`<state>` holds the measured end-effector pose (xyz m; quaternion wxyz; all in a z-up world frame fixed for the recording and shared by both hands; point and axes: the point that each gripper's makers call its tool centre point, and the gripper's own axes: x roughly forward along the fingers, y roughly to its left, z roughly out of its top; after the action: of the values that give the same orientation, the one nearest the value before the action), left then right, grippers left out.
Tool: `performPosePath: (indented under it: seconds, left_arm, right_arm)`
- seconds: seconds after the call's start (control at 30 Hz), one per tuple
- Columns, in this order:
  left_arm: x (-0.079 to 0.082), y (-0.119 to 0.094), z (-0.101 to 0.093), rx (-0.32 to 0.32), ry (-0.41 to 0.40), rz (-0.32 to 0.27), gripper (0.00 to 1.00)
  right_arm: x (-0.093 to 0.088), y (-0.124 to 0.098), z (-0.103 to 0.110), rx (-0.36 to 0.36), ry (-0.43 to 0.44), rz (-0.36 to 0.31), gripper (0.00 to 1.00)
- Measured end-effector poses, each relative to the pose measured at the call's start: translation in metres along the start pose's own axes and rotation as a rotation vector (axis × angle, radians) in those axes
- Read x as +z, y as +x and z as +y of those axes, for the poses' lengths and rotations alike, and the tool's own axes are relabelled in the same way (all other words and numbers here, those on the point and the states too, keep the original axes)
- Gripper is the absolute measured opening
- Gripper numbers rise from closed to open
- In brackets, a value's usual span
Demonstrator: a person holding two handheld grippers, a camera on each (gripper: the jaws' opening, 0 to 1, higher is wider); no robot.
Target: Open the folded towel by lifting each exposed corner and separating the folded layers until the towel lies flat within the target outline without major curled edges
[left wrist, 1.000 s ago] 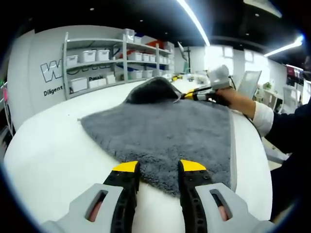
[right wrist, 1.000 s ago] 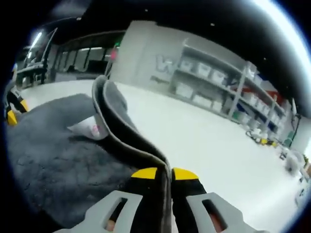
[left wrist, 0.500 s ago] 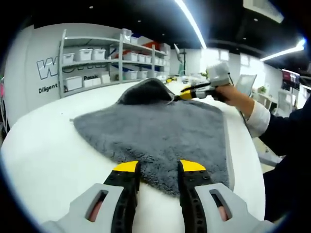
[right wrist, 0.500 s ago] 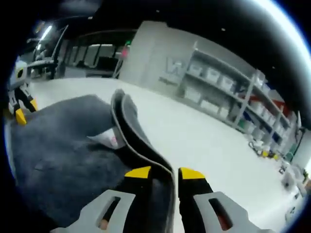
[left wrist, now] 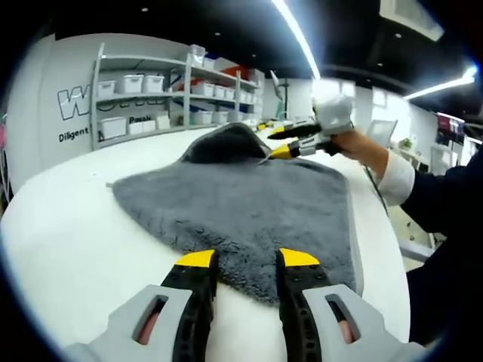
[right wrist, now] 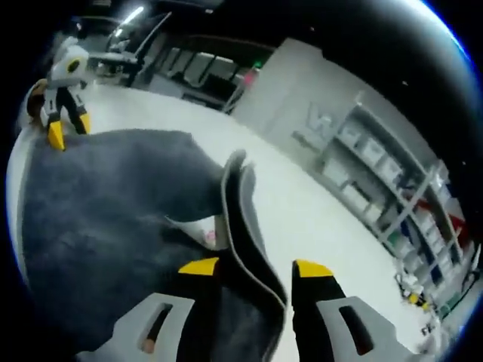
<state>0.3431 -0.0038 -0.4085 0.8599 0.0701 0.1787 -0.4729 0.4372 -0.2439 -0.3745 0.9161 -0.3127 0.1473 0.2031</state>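
White tabletop (left wrist: 68, 249) carries the grey plush towel (left wrist: 249, 207); your right gripper (right wrist: 253, 270), jaws parted, straddles its raised fold at 12 o'clock, holding nothing.

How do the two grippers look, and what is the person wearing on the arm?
Each gripper, left gripper and right gripper, has black jaws with yellow tips on a light grey body with oval cut-outs showing something reddish. The sleeve is dark, with a white cuff at the wrist.
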Motion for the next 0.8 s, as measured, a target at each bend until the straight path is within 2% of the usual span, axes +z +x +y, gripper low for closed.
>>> performPosePath:
  seconds: [0.17, 0.27, 0.37, 0.43, 0.47, 0.6, 0.8]
  left_arm:
    - [0.000, 0.000, 0.002, 0.000, 0.000, -0.001, 0.30]
    - [0.000, 0.000, 0.002, -0.002, 0.002, 0.000, 0.31]
    - [0.000, 0.000, 0.001, -0.003, 0.001, 0.001, 0.31]
    - [0.000, 0.000, 0.001, -0.005, 0.000, 0.002, 0.31]
    - [0.000, -0.001, 0.001, -0.008, -0.005, 0.002, 0.31]
    - [0.000, -0.002, 0.000, -0.016, -0.012, 0.003, 0.31]
    - [-0.001, 0.000, 0.001, -0.022, -0.010, 0.016, 0.29]
  right_arm:
    - [0.004, 0.009, 0.003, 0.054, -0.033, -0.027, 0.27]
    - [0.005, 0.015, 0.005, 0.087, -0.042, -0.046, 0.17]
    - [0.005, 0.023, 0.004, 0.104, -0.018, -0.071, 0.11]
    - [-0.001, 0.028, 0.000, 0.103, 0.040, -0.066, 0.04]
    - [-0.004, 0.030, -0.004, 0.092, 0.084, -0.069, 0.00]
    - [-0.013, 0.035, -0.023, 0.031, 0.189, -0.085, 0.00]
    - [-0.027, 0.044, -0.039, -0.024, 0.247, -0.102, 0.00]
